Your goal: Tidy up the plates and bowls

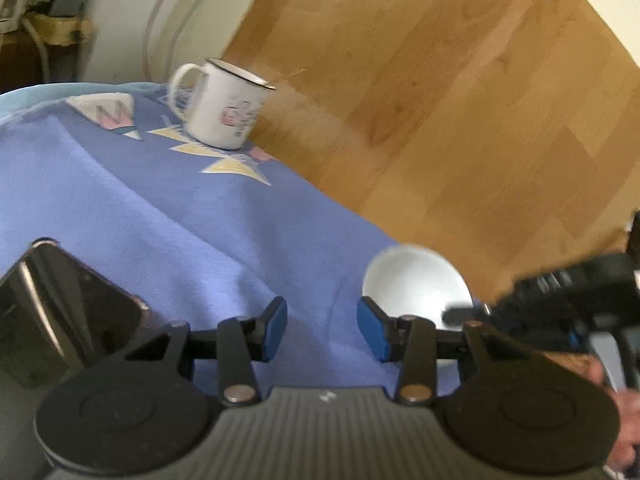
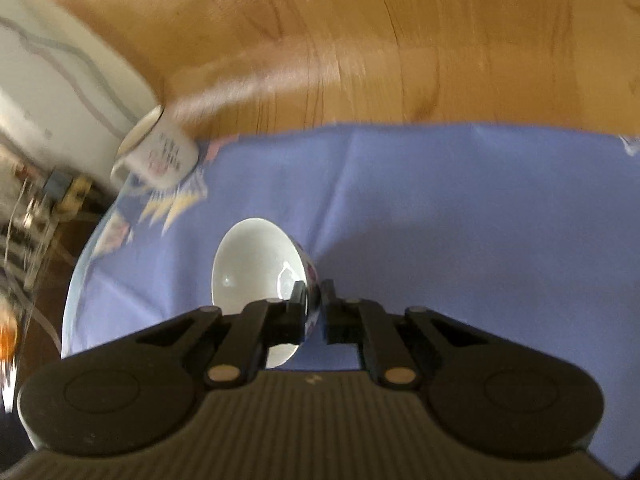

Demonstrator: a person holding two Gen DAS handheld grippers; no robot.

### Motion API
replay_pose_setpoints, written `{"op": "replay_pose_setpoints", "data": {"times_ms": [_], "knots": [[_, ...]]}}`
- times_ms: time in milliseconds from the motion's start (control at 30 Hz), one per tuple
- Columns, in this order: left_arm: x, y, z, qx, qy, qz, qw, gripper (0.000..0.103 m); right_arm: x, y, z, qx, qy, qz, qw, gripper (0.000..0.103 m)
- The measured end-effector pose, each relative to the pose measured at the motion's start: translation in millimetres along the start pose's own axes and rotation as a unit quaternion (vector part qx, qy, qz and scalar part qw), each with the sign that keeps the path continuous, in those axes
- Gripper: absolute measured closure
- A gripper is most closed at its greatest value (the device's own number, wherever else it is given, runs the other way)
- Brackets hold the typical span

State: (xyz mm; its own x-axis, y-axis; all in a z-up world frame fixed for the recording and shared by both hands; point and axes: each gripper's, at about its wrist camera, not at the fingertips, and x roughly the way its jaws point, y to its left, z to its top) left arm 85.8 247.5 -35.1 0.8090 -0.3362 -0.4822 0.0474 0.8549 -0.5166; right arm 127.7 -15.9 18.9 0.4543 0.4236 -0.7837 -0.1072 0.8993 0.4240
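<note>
1. So, the table (image 2: 440,200), under a blue cloth (image 1: 140,208), carries little that shows: a mug and one bowl are all the crockery in view. No plates and no stack appear in either picture, so I cannot tell how much has been sorted.
2. The dark box (image 1: 52,312) sits at the table's near left part, beside the left gripper; what it is for is unclear.
3. The mug (image 1: 224,108) stands upright near the table's far edge, well apart from both grippers and untouched.
4. The bowl (image 2: 256,272) is white inside, patterned outside, and tilted on its side. It is gripped by its rim near the table's right edge, and appears lifted off the cloth, though blur leaves that unsure.
5. The right gripper (image 2: 314,300) has its jaws narrow, pinching the bowl's rim between them.
6. The left gripper (image 1: 322,328) hangs over the cloth with jaws wide and nothing between them.
7. In my judgement the task is midway: this bowl is in carriage and its resting place is not yet reached.
</note>
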Motion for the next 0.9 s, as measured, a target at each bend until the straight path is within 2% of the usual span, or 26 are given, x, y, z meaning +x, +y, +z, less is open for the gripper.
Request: {"op": "replay_pose_setpoints", "data": {"times_ms": [100,233,333,567,600,633,667,767,900], "knots": [[-0.5,-14.1,-5.0,0.032,0.018,-0.027,0.9990,0.064,-23.4,-4.3,-26.0,-0.014,0.018,0.002,1.000,0.094],[-10.4,-33.1,-15.8,0.040,0.049,-0.066,0.9958,0.064,-49.6,-17.0,-53.8,-0.013,0.027,0.006,1.000,0.093],[-17.6,-46.5,-25.0,0.043,0.072,-0.065,0.9943,0.062,-58.8,-27.1,-63.5,-0.006,0.030,0.012,0.999,0.093],[-10.5,-72.2,-46.4,0.078,0.123,-0.028,0.9889,0.064,-62.9,-37.8,-75.7,0.013,0.024,0.026,0.999,0.093],[-9.8,-77.1,-48.0,0.088,0.124,-0.021,0.9883,0.072,-62.7,-37.6,-75.8,0.010,0.020,0.022,1.000,0.092],[-9.3,-80.0,-48.5,0.088,0.131,-0.026,0.9870,0.087,-64.1,-37.6,-76.6,0.006,0.014,0.016,1.000,0.091],[-9.1,-82.2,-48.5,0.082,0.141,-0.033,0.9861,0.090,-66.1,-37.6,-76.6,0.002,0.008,0.014,1.000,0.091],[-15.5,-98.4,-46.7,0.094,0.142,-0.025,0.9851,0.092,-78.5,-42.5,-77.1,-0.001,-0.002,0.018,1.000,0.092],[-26.3,-131.8,-44.0,0.113,0.141,-0.045,0.9825,0.092,-111.1,-52.2,-82.1,-0.014,-0.029,0.015,0.999,0.092]]}}
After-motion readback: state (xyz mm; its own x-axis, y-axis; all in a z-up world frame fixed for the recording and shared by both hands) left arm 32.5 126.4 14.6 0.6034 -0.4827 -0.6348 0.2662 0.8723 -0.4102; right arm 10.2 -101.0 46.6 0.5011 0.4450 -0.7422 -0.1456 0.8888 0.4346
